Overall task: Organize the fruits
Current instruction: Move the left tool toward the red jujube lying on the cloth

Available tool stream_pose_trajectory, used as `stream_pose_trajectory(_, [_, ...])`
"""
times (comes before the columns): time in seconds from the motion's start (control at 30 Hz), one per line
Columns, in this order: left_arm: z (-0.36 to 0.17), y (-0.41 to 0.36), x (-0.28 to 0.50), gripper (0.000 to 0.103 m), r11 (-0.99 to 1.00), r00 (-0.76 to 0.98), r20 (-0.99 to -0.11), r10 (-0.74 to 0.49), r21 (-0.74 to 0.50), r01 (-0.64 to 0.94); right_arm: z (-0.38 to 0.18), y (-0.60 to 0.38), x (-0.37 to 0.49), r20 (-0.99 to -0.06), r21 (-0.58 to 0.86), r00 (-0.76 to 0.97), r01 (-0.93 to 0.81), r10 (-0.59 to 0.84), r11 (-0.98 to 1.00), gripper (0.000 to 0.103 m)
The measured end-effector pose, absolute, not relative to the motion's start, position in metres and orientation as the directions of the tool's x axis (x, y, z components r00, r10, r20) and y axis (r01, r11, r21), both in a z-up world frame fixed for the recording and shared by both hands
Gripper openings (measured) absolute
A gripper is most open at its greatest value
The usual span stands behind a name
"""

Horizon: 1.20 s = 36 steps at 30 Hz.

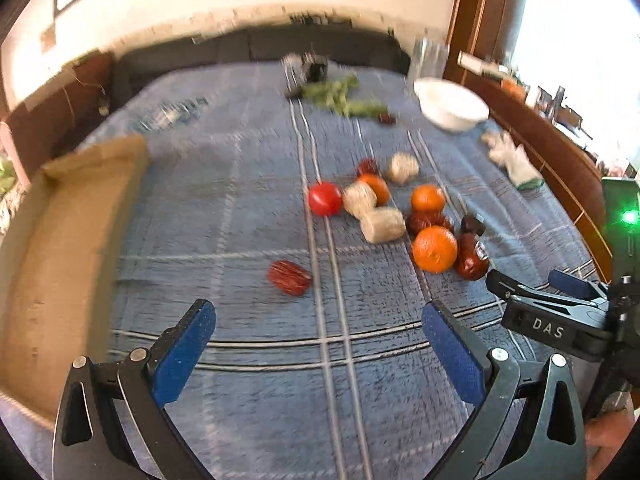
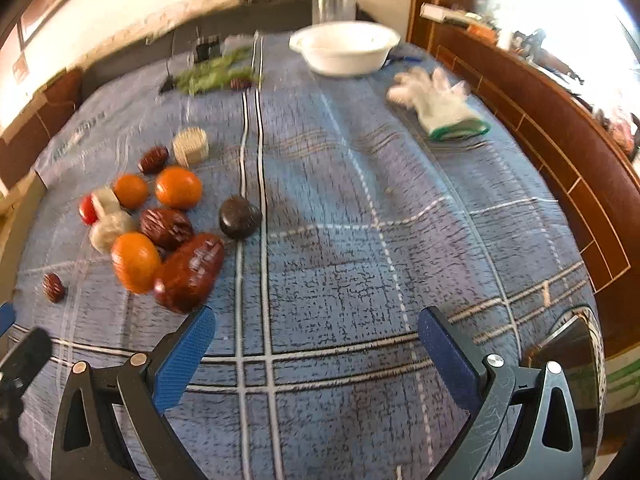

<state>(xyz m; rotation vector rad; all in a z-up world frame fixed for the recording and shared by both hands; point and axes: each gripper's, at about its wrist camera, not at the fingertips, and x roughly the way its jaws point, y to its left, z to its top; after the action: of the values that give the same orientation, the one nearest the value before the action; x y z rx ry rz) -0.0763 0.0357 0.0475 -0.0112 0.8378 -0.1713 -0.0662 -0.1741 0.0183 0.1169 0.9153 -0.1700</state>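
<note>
Fruits lie in a loose pile on the blue plaid cloth point(image 1: 240, 208): a red tomato point(image 1: 325, 198), three oranges with the biggest point(image 1: 434, 249) nearest, several dark red wrinkled fruits, one point(image 1: 289, 277) lying apart, and pale straw-coloured rolls point(image 1: 382, 225). My left gripper point(image 1: 318, 344) hovers open and empty just short of the pile. In the right wrist view the pile sits to the left: an orange point(image 2: 135, 262), a big dark red fruit point(image 2: 190, 272) by my left fingertip, a dark round fruit point(image 2: 239, 217). My right gripper point(image 2: 316, 344) is open, empty.
A cardboard box point(image 1: 68, 248) stands at the left edge of the cloth. A white bowl point(image 2: 344, 50), a clear glass point(image 2: 334, 0) and a white glove point(image 2: 436, 100) lie at the far right. Green herbs point(image 2: 212, 74) lie at the back. A wooden ledge point(image 2: 560, 152) borders the right.
</note>
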Motion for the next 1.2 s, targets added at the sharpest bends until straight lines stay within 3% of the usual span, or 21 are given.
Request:
stream_pose_trajectory(0.23, [0.076,0.06,-0.097,0.103,0.992,0.73,-0.671,-0.128,-0.076,0.103,0.053,-0.167,-0.099,-0.682,0.226,0.731,0.177,0.026,0.958,0.103])
stream_pose_trajectory(0.4, [0.083,0.068,-0.105,0.103,0.993,0.75,-0.65,-0.121,-0.085,0.087,0.071,-0.136,-0.106,-0.663,0.098,0.748,0.134,-0.036,0.986,0.103])
stream_pose_trajectory(0.5, [0.085,0.069,-0.108,0.103,0.993,0.758,-0.642,-0.114,-0.083,0.079,0.077,-0.129,-0.118,-0.6,0.157,0.8,0.129,-0.009,0.979,0.103])
stream_pose_trajectory(0.8, [0.093,0.076,-0.118,0.103,0.995,0.785,-0.612,-0.095,-0.079,0.059,0.067,-0.123,-0.127,-0.579,0.309,0.811,0.129,0.079,0.942,0.101])
stream_pose_trajectory(0.93, [0.094,0.076,-0.118,0.103,0.996,0.79,-0.606,-0.087,-0.073,0.053,0.059,-0.126,-0.12,-0.593,0.408,0.782,0.088,0.191,0.909,0.101])
stream_pose_trajectory(1.2, [0.093,0.077,-0.117,0.103,0.997,0.794,-0.603,-0.079,-0.069,0.046,0.066,-0.121,-0.118,-0.599,0.293,0.792,0.077,0.12,0.953,0.101])
